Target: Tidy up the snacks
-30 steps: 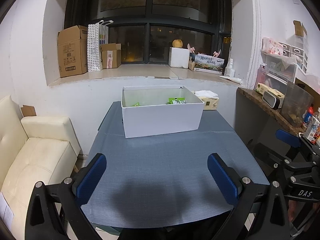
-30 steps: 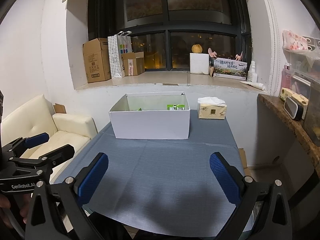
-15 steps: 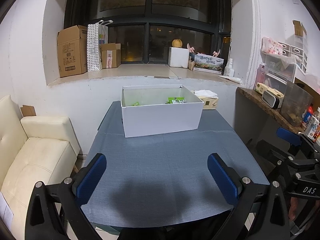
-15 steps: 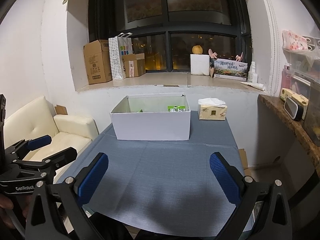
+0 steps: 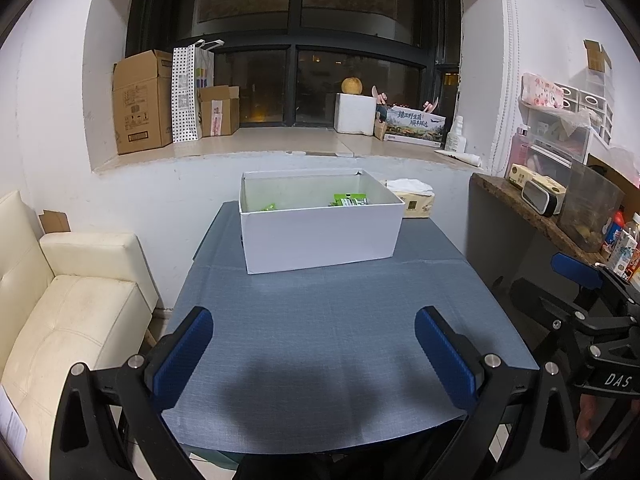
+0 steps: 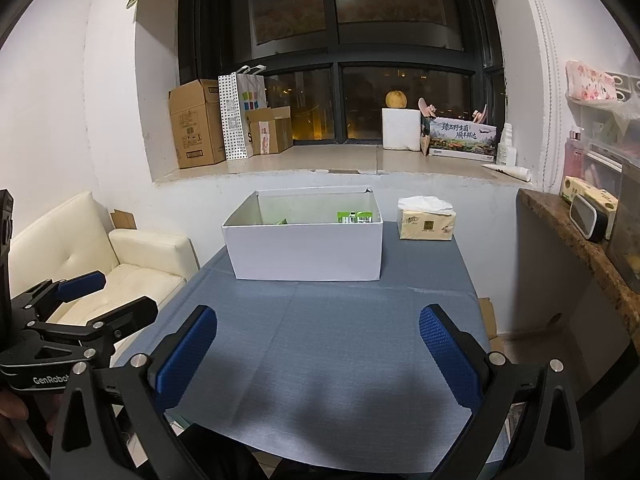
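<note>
A white open box (image 5: 320, 236) stands at the far side of the blue-grey table (image 5: 328, 328); it also shows in the right wrist view (image 6: 304, 250). Green snack packets (image 5: 348, 201) lie inside it, seen over the rim, also in the right wrist view (image 6: 354, 217). My left gripper (image 5: 314, 348) is open and empty above the table's near edge. My right gripper (image 6: 318, 350) is open and empty, also above the near edge. Each gripper shows at the side of the other's view, the right one (image 5: 588, 304) and the left one (image 6: 80, 304).
A tissue box (image 6: 426, 222) sits on the table right of the white box. A cream sofa (image 5: 68, 308) stands left of the table. A dark counter (image 5: 536, 216) with containers is at the right. Cardboard boxes (image 5: 140, 102) and a bag line the window sill.
Both views have risen slightly and pulled back a little. Both grippers stay open and empty. Nothing on the table has moved.
</note>
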Motion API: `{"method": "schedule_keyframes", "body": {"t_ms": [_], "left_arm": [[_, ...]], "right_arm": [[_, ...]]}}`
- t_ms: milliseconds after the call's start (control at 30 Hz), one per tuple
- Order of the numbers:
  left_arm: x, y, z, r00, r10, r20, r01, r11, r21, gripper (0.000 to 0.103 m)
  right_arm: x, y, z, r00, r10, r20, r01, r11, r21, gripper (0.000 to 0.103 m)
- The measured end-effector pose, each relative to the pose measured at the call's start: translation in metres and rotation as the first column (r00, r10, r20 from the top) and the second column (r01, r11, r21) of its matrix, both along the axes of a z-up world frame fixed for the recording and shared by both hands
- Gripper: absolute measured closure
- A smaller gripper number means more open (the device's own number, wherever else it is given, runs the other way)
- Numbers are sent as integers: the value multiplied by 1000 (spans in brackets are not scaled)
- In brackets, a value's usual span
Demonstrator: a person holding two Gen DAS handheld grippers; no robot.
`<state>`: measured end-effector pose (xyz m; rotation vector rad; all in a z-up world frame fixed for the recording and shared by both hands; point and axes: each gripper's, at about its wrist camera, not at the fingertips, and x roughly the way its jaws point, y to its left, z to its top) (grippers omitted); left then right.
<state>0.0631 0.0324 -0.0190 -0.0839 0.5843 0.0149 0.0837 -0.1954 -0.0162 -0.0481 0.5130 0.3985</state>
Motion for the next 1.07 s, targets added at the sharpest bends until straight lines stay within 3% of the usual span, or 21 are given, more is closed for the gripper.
{"method": "schedule_keyframes", "body": {"t_ms": [1067], "left_arm": [[-2,1,1,1000,2,14,-2,1000,20,0]], "right_arm": [[-2,-1,-1,1000,-1,3,1,1000,-2,0]]}}
